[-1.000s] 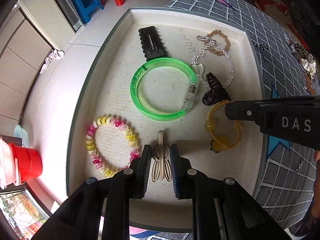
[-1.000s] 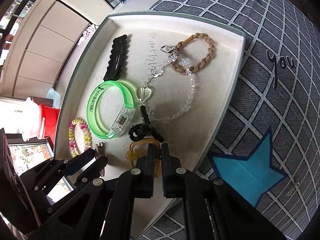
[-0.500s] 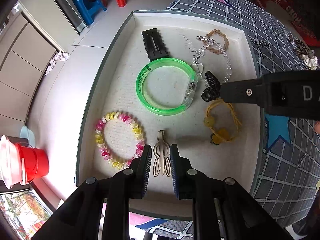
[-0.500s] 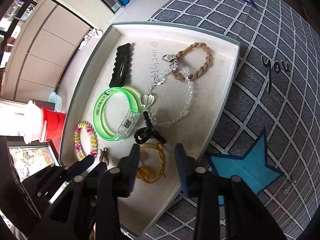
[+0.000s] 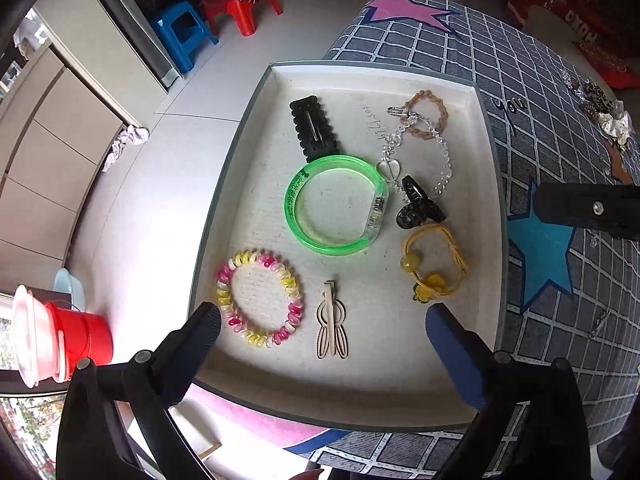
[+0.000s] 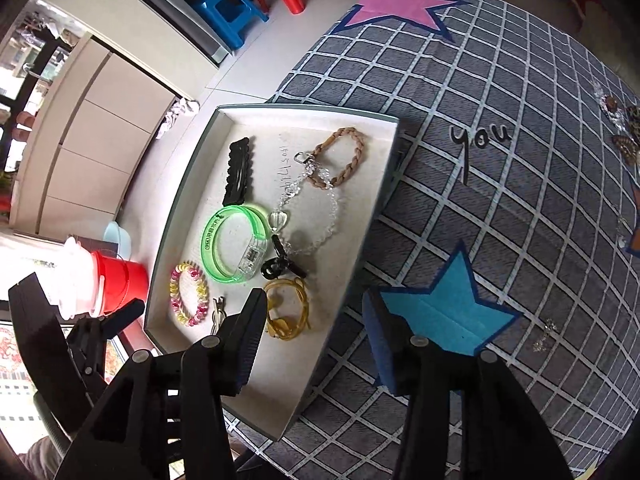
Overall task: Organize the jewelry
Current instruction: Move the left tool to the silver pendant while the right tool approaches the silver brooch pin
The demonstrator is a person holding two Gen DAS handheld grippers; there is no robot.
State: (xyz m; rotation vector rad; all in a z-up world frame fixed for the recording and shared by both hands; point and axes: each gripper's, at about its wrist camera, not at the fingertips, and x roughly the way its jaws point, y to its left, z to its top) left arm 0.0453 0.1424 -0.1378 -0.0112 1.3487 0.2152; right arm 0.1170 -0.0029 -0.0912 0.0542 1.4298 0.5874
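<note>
A white tray (image 5: 486, 240) (image 6: 192, 168) on the grey checked cloth holds a green bangle (image 5: 298, 216) (image 6: 212, 236), a pink-yellow spiral bracelet (image 5: 224, 280) (image 6: 176, 280), a cream rabbit-ear clip (image 5: 331, 328) (image 6: 218, 310), a yellow hair tie (image 5: 456, 248) (image 6: 302, 312), a black claw clip (image 5: 418, 208) (image 6: 280, 266), a black snap clip (image 5: 314, 128) (image 6: 239, 172), a clear bead chain (image 5: 444, 160) (image 6: 332, 208) and a brown braided loop (image 5: 440, 108) (image 6: 356, 152). My left gripper (image 5: 322, 330) is open and empty above the tray's near edge. My right gripper (image 6: 316, 332) is open and empty over the tray's right rim.
More jewelry lies on the cloth at the far right (image 5: 608, 116) (image 6: 624, 136). A red bucket (image 5: 76, 340) (image 6: 120, 280) stands on the floor to the left. Blue and red stools (image 5: 184, 32) stand beyond the table. The right gripper's body (image 5: 588, 210) shows right of the tray.
Both grippers have opened and drawn back from the tray. The rabbit-ear clip and the yellow hair tie now lie free in it.
</note>
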